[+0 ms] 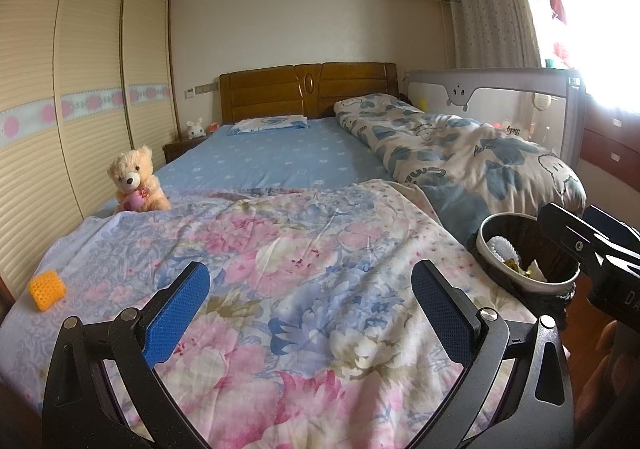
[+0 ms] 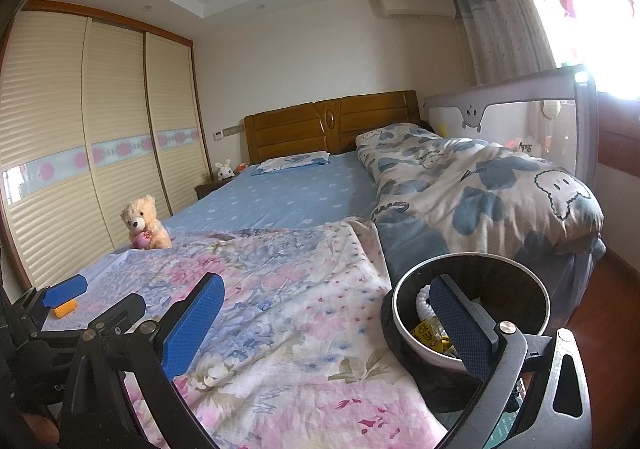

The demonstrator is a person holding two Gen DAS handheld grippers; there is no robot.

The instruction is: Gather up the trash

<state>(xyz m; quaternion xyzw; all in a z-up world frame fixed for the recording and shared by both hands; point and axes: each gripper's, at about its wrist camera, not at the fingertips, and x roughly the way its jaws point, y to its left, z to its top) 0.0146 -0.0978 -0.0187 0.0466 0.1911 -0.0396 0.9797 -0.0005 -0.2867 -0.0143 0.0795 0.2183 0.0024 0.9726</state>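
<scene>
Bedroom ahead of me, with a floral quilt (image 1: 280, 269) spread over the bed's foot. My left gripper (image 1: 310, 313) hangs over it, jaws wide apart and empty. My right gripper (image 2: 320, 325) is also spread open, one finger over the trash bin (image 2: 540, 289), which stands at the bed's right edge with wrappers inside. An orange foam net (image 1: 47, 290) lies on the quilt's left corner, near a teddy bear (image 1: 136, 181).

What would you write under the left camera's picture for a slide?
Open left gripper over a floral quilt, yellow roll to its left, trash bin at the bed's right.
</scene>
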